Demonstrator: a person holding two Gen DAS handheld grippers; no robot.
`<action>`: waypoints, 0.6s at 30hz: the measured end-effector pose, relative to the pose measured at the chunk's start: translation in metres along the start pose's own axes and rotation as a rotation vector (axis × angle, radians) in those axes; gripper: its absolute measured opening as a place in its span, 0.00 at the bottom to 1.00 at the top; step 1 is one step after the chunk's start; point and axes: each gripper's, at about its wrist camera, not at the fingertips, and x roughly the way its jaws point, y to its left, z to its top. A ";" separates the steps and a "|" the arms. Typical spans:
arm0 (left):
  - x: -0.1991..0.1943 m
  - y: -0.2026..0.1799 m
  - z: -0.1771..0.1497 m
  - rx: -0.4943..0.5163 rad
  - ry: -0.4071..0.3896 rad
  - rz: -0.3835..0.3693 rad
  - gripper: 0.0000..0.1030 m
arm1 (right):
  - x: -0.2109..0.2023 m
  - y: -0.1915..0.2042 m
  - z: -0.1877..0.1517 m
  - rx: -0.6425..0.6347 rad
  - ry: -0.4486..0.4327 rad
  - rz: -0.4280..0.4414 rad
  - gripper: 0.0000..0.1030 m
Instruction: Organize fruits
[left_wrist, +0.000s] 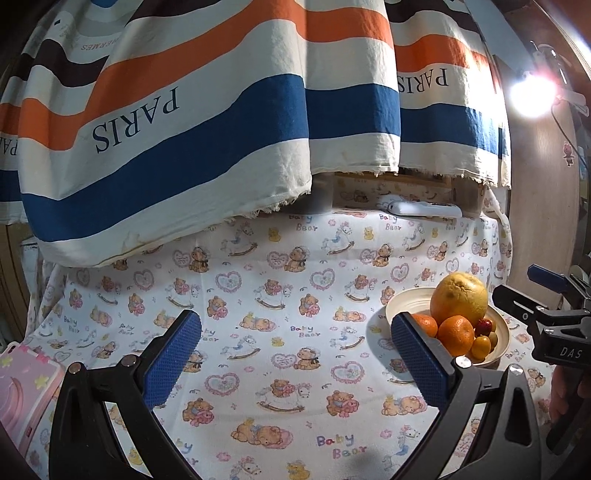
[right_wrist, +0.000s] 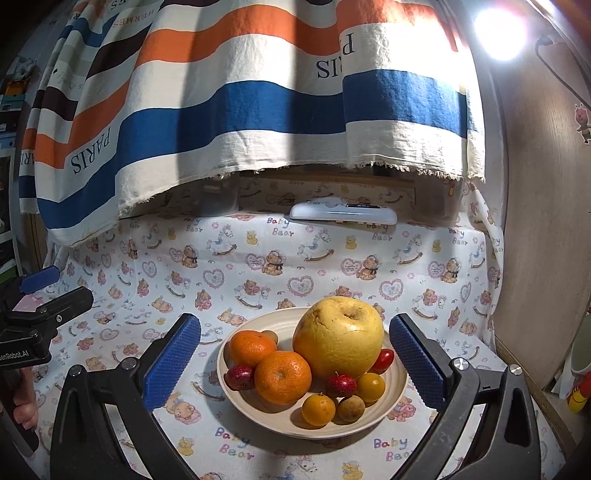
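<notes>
The left gripper (left_wrist: 295, 362) was held above the table with its two blue fingers wide apart, and nothing was between them. Under it lay only the Baby Bear tablecloth (left_wrist: 258, 295). The right gripper (right_wrist: 295, 363) was also wide open and held nothing; its blue pads (right_wrist: 171, 363) stood on both sides of the cream bowl (right_wrist: 400, 380), but they did not touch it.

All the fruits were in this bowl, which stood on the right part of the table. A big yellow pomelo (right_wrist: 338, 336) filled the back of the bowl. Two mandarins (right_wrist: 282, 376) lay to its left and front, touching each other. Around them were small fruits: a red cherry tomato (right_wrist: 384, 360) just behind the pomelo on the right, a yellow cherry tomato (right_wrist: 370, 386), a small kumquat (right_wrist: 318, 410), a brown longan (right_wrist: 350, 408) and two dark red small fruits (right_wrist: 239, 376) which I could not name exactly.

In the left wrist view the same bowl (left_wrist: 498, 343) was seen at the right, partly behind the right finger of that gripper.

At the back of the table lay a white remote control (right_wrist: 343, 214), under a hanging striped cloth (right_wrist: 240, 92) with the word PARIS. A pink box (left_wrist: 26, 384) was at the left edge, and a bright lamp (right_wrist: 500, 33) shone at the top right.
</notes>
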 end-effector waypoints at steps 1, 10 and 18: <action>0.000 0.000 0.000 0.000 0.001 0.001 0.99 | 0.000 0.000 0.000 -0.001 0.000 0.000 1.00; -0.001 0.000 0.000 0.000 0.002 0.002 0.99 | 0.000 0.001 0.000 -0.001 0.000 0.001 1.00; -0.001 0.000 0.000 0.001 0.003 0.001 0.99 | 0.000 0.002 0.000 -0.003 0.001 0.005 1.00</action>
